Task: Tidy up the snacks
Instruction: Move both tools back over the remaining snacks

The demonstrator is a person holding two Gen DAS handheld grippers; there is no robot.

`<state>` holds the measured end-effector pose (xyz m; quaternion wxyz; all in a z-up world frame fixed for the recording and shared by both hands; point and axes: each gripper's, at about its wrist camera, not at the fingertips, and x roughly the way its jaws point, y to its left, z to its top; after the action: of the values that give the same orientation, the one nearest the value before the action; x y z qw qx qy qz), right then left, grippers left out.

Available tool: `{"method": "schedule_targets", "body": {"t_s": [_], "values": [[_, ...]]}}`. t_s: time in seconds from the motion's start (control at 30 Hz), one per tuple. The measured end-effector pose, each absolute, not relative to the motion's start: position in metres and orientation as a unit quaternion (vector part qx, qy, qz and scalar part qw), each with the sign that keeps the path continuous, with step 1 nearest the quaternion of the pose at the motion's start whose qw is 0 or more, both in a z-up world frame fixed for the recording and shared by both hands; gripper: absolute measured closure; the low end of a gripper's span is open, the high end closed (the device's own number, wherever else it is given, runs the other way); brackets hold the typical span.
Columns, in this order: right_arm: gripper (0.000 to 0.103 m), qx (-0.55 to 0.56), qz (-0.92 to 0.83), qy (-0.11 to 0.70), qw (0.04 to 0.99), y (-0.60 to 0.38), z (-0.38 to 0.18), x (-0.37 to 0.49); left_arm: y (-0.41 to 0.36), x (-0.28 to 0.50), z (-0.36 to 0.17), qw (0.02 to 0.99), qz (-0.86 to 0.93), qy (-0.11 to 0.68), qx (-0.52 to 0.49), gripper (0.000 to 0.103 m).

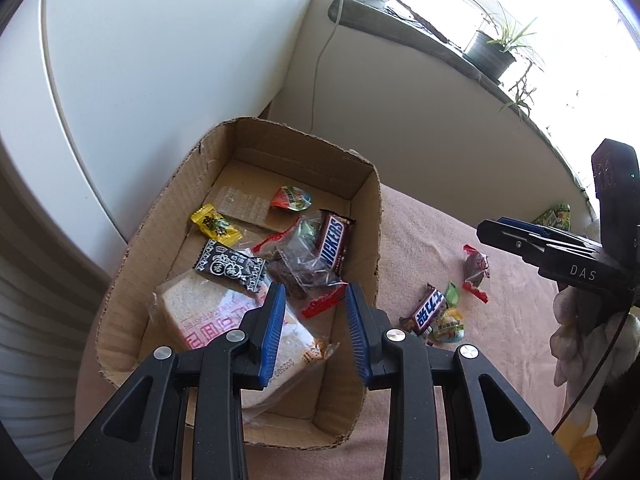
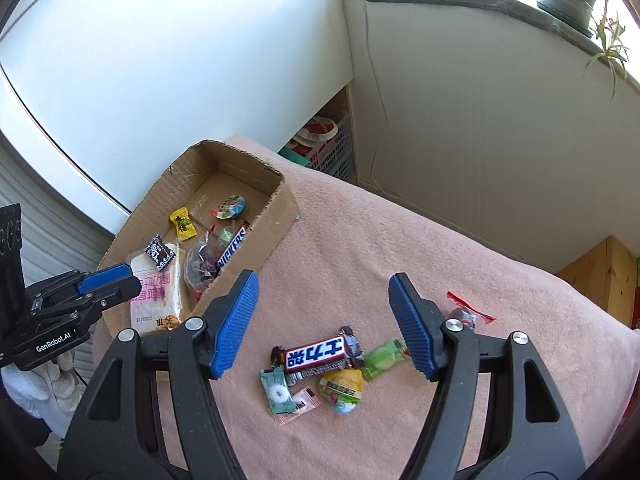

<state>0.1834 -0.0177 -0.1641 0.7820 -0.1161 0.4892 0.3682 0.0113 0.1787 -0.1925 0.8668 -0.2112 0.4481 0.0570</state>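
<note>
Both grippers are being held empty.
The right gripper [image 2: 324,320] is spread wide above the chocolate bar [image 2: 316,356]; the left gripper [image 1: 316,332], narrowly parted, is hovering over the cardboard box [image 1: 372,216].

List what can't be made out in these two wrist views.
- Bread pack, left wrist view: near end hidden behind the left hand-held gripper.
- Dark candy in red wrapper, right wrist view: partly behind a finger of the right hand-held gripper.
- Green packet, left wrist view: mostly covered by the right hand-held gripper's finger; print unreadable.
- Cardboard box, right wrist view: near corner hidden by the gripper finger.
</note>
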Motion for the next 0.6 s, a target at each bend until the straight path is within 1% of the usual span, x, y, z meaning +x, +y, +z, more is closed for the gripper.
{"method": "schedule_targets", "body": {"t_s": [0.27,0.6], "values": [[0.033,-0.087,0.320,0.504,0.798,-0.080,-0.169,0.194,0.142,0.026,-0.188,0.871,0.010,0.449,-0.199,0.073],[0.033,-0.026,0.264,0.542,0.798,-0.138,-0.194,0.216,0.087,0.046,-0.196,0.864,-0.047,0.474,-0.166,0.073]]}}
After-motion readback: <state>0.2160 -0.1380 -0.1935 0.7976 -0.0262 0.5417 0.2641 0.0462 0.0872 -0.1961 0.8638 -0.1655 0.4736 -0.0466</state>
